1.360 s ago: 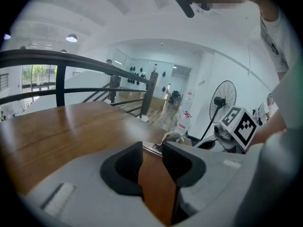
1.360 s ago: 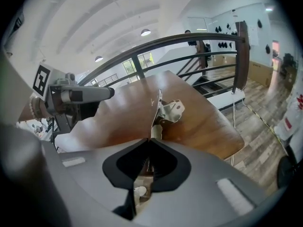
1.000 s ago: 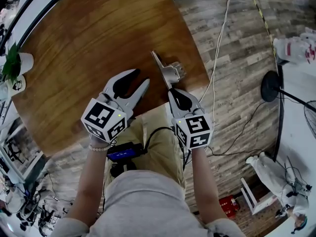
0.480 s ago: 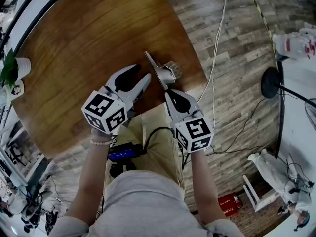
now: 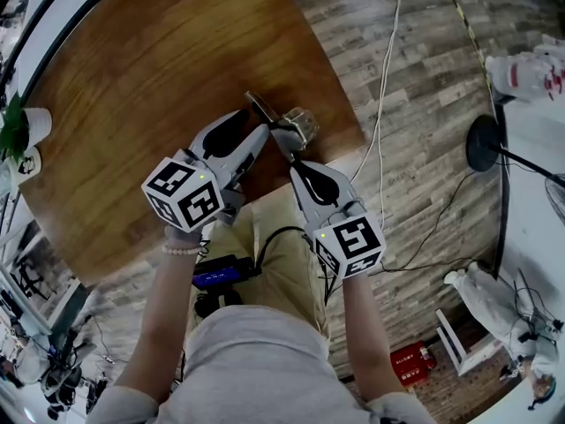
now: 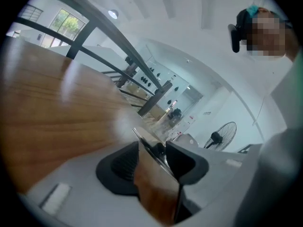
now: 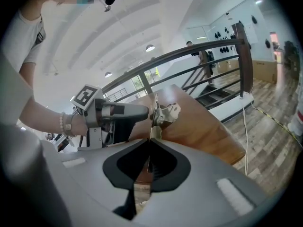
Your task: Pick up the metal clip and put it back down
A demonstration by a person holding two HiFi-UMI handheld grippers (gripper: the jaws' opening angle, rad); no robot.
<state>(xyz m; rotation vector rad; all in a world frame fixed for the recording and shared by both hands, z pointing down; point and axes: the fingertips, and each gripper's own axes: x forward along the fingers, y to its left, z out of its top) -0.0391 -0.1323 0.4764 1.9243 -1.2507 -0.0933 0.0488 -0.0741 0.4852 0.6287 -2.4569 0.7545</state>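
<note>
The left gripper (image 5: 250, 129) has been swung in to the metal clip (image 5: 298, 124); its jaws are parted round the flat blade; the clip is kept clamped in the right gripper (image 5: 289, 155), lifted over the table (image 5: 132, 69) edge; setting down probably comes next.

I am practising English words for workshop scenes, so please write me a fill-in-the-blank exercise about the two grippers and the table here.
1. The right gripper is shut on a thin handle of the metal ____.
2. The left gripper has a shiny plate of that metal clip between its ____.
3. In the head view, a potted plant stands at the left edge of the wooden ____.

Missing words: clip; jaws; table.
</note>
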